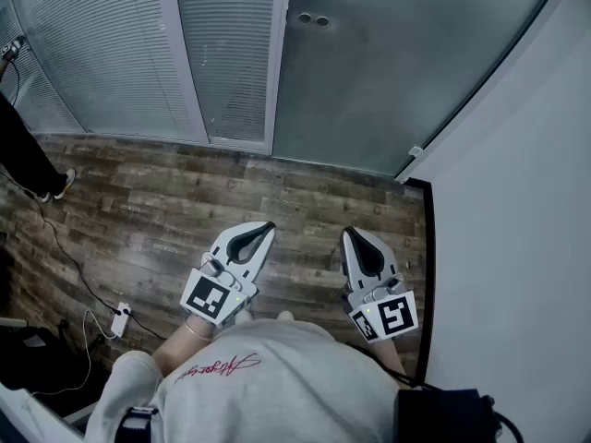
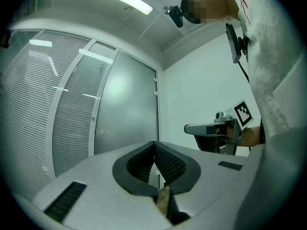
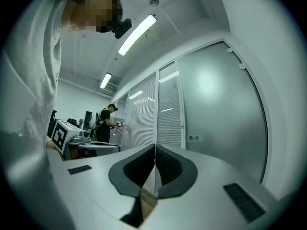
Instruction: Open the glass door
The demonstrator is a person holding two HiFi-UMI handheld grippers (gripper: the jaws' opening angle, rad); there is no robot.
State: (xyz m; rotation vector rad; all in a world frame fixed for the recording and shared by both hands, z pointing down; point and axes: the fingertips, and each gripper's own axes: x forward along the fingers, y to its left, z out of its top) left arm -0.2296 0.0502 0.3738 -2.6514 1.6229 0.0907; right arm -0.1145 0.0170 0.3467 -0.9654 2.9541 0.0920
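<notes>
The frosted glass door [image 1: 397, 63] stands closed ahead of me, with two small round fittings [image 1: 312, 19] near its left edge. It also fills the middle of the left gripper view as the door [image 2: 127, 109] and the right side of the right gripper view as the door [image 3: 216, 104]. My left gripper [image 1: 268, 227] and right gripper [image 1: 349, 233] hang side by side in front of my body, over the wood floor, well short of the door. Both are shut with nothing between the pads. The left gripper [image 2: 154, 145] and right gripper [image 3: 155, 147] point level toward the door.
Glass panels with blinds [image 1: 120, 53] run left of the door. A white wall [image 1: 517, 201] closes the right side. A cable and power strip [image 1: 120, 319] lie on the floor at the left. Another person [image 3: 104, 123] stands further along the blinds; their shoe [image 1: 63, 183] shows at left.
</notes>
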